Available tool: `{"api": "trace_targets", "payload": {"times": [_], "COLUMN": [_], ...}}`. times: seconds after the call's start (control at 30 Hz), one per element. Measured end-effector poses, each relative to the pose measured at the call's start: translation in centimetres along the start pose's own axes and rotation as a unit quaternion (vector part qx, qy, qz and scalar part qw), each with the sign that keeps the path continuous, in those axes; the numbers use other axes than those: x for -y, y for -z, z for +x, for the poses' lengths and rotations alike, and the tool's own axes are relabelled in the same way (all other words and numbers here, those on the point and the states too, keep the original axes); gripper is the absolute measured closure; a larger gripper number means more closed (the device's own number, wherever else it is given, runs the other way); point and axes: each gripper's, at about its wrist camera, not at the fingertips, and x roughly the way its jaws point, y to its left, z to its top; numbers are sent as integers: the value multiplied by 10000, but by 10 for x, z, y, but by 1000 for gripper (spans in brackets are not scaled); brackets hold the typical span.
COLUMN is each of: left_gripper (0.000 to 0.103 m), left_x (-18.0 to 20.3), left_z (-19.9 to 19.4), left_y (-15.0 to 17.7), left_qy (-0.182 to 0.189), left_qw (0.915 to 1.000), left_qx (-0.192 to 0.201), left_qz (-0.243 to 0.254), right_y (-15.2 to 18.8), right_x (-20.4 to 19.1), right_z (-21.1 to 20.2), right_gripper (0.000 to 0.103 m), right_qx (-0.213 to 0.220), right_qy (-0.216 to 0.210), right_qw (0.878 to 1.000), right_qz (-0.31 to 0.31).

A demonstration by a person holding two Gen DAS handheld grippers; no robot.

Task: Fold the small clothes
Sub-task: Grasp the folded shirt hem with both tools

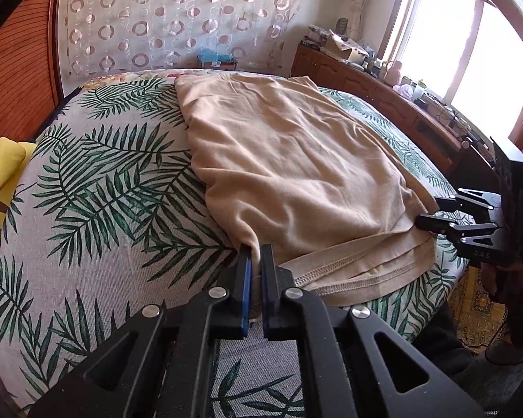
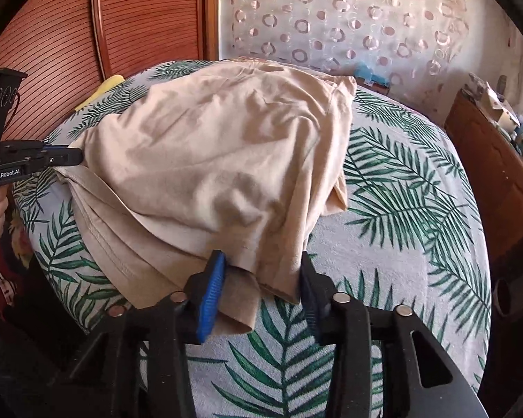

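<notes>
The beige knit cotton shirt (image 1: pixel 289 160) lies folded on the palm-leaf printed bedcover (image 1: pixel 97 188); in the left wrist view the left gripper (image 1: pixel 256 256) is pinched tight on its near corner, the right gripper (image 1: pixel 432 216) at the opposite hem corner. In the right wrist view the right gripper (image 2: pixel 261 275) stands with jaws apart, the shirt's corner (image 2: pixel 240 299) lying between them against the blue pad (image 2: pixel 211 299).

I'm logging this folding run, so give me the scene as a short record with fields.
garment: beige shirt, folded over, hem layers toward the grippers
surface: palm-leaf bedspread
left gripper: shut on a near corner of the shirt
right gripper: open, shirt's other near corner between its fingers
beside bed: yellow cloth, wooden cabinet
</notes>
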Motion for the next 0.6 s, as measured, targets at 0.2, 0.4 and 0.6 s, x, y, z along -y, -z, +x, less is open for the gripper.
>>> {"api": "trace_targets", "payload": {"times": [0.2,0.4,0.6], "left_gripper": [98,98,99], "left_x": [-1,4,3], "left_z": [1,-7,-37], "left_y": [2,-4,-35], "left_qy": [16,150,382], "left_qw": [10000,9998,9966], "left_qx": [-34,140,711], "left_qz": [-31,-9,-150], "right_y": [2,0,-11], "right_x": [-2,-1,14], "right_z": [-3,-3,-21], "right_gripper": [59,96,97], "right_qx": [-69,-6,357], "right_qy": [-123,-401,-404], "right_qw": [9999,9991,9985], "right_qz": [-97,-157,-38]}}
